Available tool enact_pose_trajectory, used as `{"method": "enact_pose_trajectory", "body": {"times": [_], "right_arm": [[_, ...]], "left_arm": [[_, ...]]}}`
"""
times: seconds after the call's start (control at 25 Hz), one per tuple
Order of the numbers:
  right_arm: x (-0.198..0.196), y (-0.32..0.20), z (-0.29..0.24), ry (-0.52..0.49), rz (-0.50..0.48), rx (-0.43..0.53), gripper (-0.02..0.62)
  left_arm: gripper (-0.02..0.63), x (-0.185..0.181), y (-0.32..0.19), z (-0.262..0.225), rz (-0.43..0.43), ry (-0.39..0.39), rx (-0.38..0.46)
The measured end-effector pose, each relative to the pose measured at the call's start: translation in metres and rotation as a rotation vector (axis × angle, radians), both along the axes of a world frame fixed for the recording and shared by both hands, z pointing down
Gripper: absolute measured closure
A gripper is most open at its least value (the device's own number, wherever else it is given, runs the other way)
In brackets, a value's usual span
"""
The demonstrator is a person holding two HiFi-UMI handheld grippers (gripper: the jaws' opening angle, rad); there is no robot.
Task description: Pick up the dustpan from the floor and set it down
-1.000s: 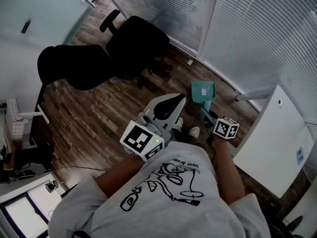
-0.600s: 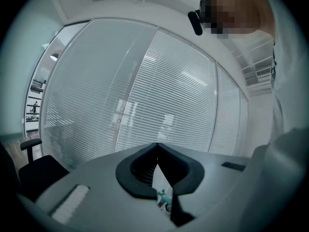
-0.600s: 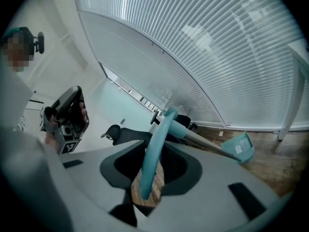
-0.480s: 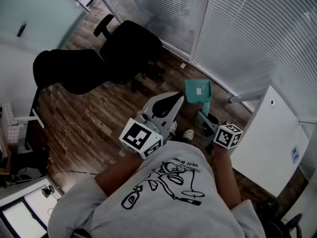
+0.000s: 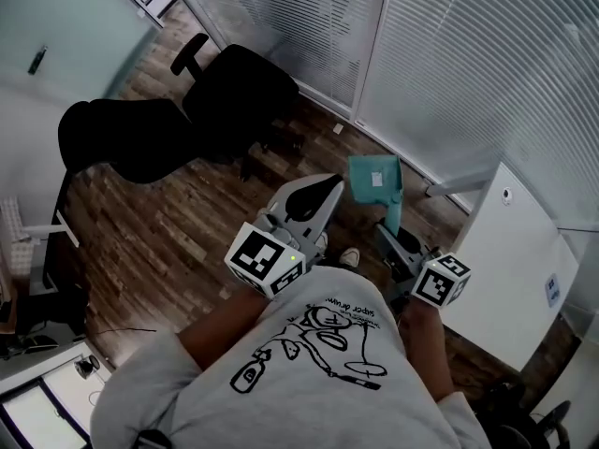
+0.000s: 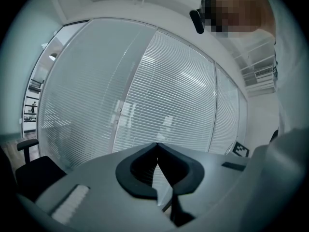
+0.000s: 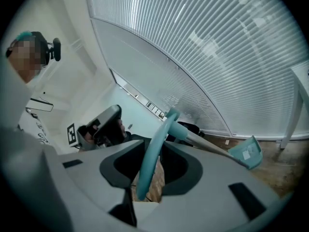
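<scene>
Head view, item one: where is the dustpan (image 5: 367, 169)?

B: It is carried by the right gripper (image 5: 388, 236), whose jaws are clamped on the teal handle (image 7: 147, 170). The pan hangs over the wooden floor (image 5: 159, 232), close to the floor's edge under the blinds (image 5: 468, 54). It appears clear of the floor, though contact cannot be ruled out from these views.

A: Long axis?

B: The shaft runs from the jaws forward toward the blinds, with the pan at the far end. Set-down therefore turns on lowering the pan end ahead of the gripper, not beneath it.

A: Left gripper (image 5: 333, 185)?

B: Jaws together, nothing between them. It sits just beside the pan, on the pan's left. The right hand has the load and is the one to lower it.

A: Markings?

B: There is one white sticker (image 5: 378, 181) on the pan, with print too small to read. Both gripper cubes carry square markers. The shirt (image 5: 309, 344) has a drawing and a line of lettering that is not legible with confidence. A blue label on the white cabinet (image 5: 510, 269) is unreadable.
</scene>
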State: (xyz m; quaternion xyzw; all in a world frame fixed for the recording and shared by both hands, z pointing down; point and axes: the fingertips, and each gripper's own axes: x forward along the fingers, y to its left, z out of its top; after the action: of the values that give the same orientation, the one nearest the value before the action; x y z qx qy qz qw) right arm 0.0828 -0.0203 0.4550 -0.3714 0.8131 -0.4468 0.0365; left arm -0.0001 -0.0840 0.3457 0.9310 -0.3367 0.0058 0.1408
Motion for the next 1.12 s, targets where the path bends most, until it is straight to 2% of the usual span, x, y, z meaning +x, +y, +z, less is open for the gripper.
{"method": "enact_pose_trajectory", "body": {"times": [0.16,0.6,1.12], "right_arm": [[0.001,0.006,-0.023,0.02,-0.01,0.001,0.502],[0.0,0.017,-0.076,-0.031,-0.015,0.048,0.502],[-0.005,0.015,-0.073,-0.027,-0.018,0.058,0.502]], "left_arm": [[0.604,0.001,-0.003,0.001,-0.002,-0.001,0.002],[0.604,-0.001,-0.004,0.002,-0.008,-0.007,-0.006],[0.604,-0.003,-0.002,0.003,-0.007,-0.016,-0.006]]}}
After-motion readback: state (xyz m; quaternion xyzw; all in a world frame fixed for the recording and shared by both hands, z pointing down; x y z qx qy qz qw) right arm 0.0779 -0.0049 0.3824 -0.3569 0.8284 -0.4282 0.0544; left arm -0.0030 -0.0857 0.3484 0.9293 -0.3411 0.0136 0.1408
